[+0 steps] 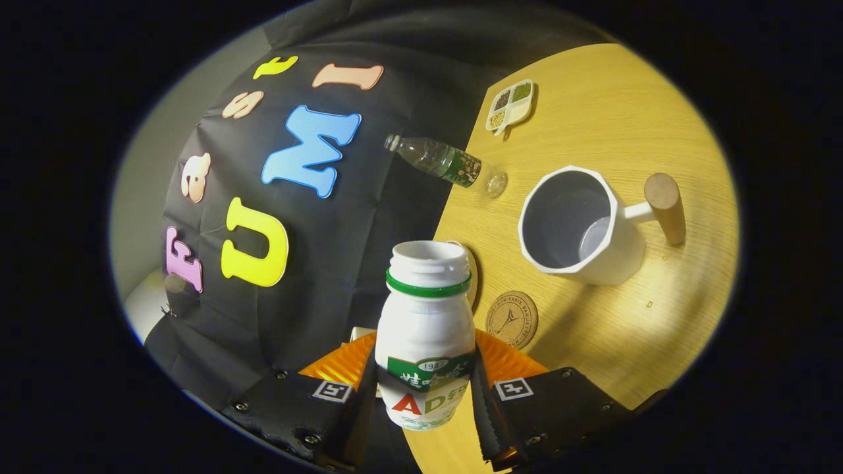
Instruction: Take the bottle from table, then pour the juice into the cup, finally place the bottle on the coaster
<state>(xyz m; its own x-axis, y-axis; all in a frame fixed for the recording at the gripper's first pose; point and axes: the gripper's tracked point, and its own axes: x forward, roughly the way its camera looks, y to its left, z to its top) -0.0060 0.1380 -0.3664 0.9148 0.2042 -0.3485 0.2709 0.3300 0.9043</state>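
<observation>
A: What has the claw (425, 395) got?

B: It is clenched on the bottle (427, 329); both fingers press its sides at the printed label. The bottle is smooth white plastic, rounded at the shoulder, with a green ring under a wide, uncapped mouth.

A: And the view is tilted?

B: Yes, the whole scene leans over, so the bench (612, 329) runs up one side. It is pale wood with a fine grain and a curved edge.

A: What lies just past the fingers?

B: A round coaster (512, 320), cork-like, with a stamped mark, beside the bottle and flat on the bench. A second round piece peeps from behind the bottle's neck; I cannot tell what it is.

A: Further on?

B: The cup (579, 227): white, faceted, matte, with a wooden knob handle. Beyond it a clear water bottle (448, 163) with a dark label stands at the bench edge, and farthest, a small white divided dish (510, 105) with grainy fillings.
</observation>
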